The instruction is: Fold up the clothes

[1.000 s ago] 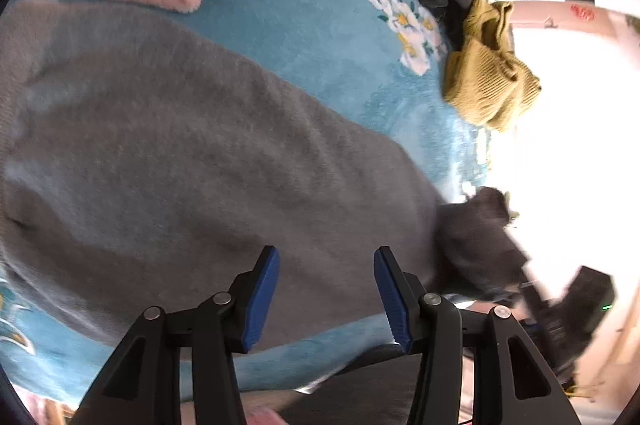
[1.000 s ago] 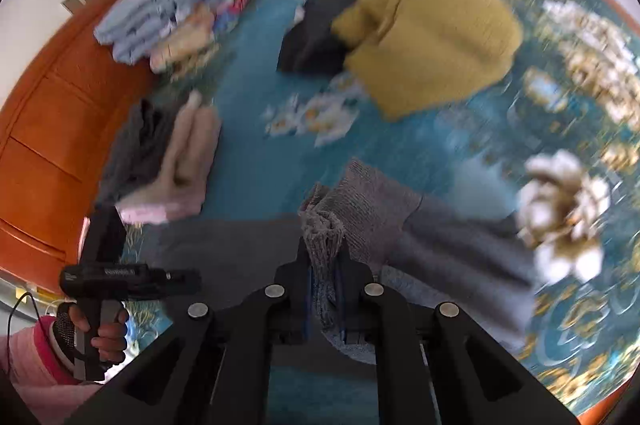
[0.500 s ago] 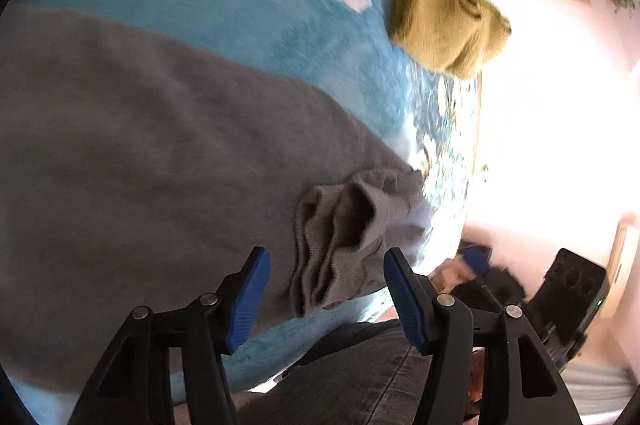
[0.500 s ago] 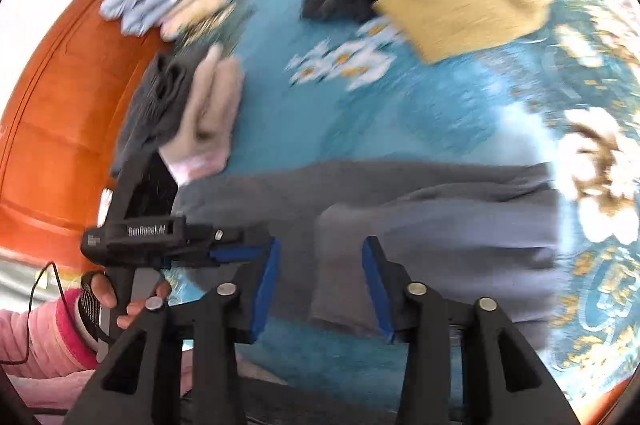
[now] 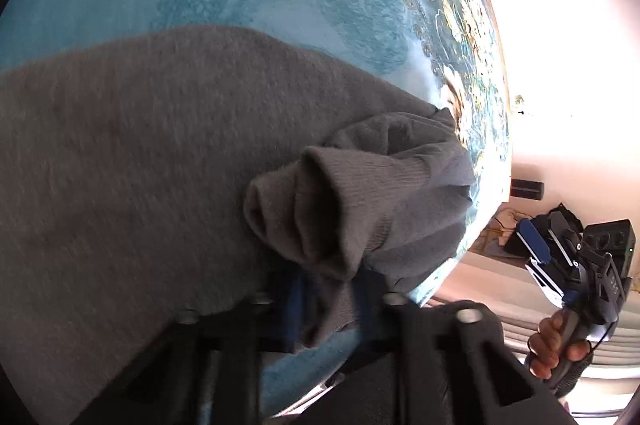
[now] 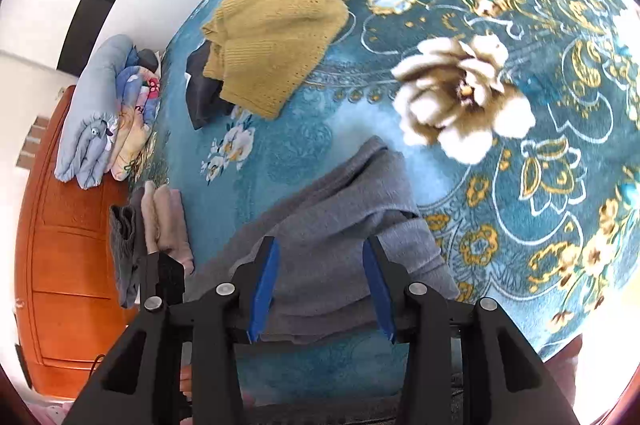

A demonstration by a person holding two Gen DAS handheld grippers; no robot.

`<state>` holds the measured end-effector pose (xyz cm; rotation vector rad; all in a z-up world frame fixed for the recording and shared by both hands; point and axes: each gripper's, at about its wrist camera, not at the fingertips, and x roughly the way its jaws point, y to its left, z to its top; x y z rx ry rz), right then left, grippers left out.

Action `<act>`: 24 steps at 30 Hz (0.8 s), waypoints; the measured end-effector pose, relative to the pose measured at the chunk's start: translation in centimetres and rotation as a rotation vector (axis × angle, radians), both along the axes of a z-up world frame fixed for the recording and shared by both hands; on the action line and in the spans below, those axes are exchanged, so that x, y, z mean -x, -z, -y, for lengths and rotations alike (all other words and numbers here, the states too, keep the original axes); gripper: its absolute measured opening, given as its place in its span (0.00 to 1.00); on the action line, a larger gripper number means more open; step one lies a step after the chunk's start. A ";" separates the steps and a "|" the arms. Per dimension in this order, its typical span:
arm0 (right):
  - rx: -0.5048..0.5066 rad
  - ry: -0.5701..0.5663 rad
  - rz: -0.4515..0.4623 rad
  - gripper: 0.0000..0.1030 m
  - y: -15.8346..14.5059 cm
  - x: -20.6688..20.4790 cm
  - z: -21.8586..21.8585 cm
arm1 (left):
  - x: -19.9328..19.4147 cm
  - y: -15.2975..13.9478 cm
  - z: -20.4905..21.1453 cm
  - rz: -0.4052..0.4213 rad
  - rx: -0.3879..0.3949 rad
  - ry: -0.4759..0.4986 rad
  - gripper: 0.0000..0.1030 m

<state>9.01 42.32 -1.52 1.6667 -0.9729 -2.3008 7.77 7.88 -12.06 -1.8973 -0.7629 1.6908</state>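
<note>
A teal floral blanket (image 6: 500, 185) covers the frame. The grey sweater (image 5: 140, 165) lies across it, long axis running from lower left towards centre right. The left gripper (image 5: 326, 299) has just been closing and now pinches its ribbed cuff (image 5: 320, 225) (bunched, pointing left). The right gripper (image 6: 320, 289) hangs half-open, holding nothing.

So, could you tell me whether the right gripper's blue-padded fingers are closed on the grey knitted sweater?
No, the right gripper stands open, its blue-padded fingers apart above the grey knitted sweater without pinching any fabric.
</note>
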 end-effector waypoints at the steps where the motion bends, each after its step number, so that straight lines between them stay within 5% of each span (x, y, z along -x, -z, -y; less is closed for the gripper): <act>1: 0.004 0.001 0.003 0.43 0.1 0.0 -0.1 | -0.1 -0.7 0.3 -0.015 -0.017 -0.015 0.13; 3: 0.001 -0.002 0.006 0.43 0.1 0.4 0.0 | -0.2 -2.7 1.6 -0.062 -0.090 -0.058 0.12; 6: -0.005 -0.013 0.003 0.43 0.0 0.9 0.0 | -0.2 -3.9 3.6 -0.098 -0.069 -0.098 0.12; 10: -0.035 -0.033 0.089 0.43 1.9 2.5 0.1 | -0.9 0.3 6.0 0.045 -0.015 -0.176 0.12; 16: 0.020 -0.054 0.255 0.43 7.0 4.3 1.0 | -1.3 1.5 6.2 0.081 -0.050 -0.203 0.14; 24: 0.015 0.035 0.245 0.44 8.6 6.4 0.9 | -1.2 2.5 6.2 0.112 -0.052 -0.210 0.17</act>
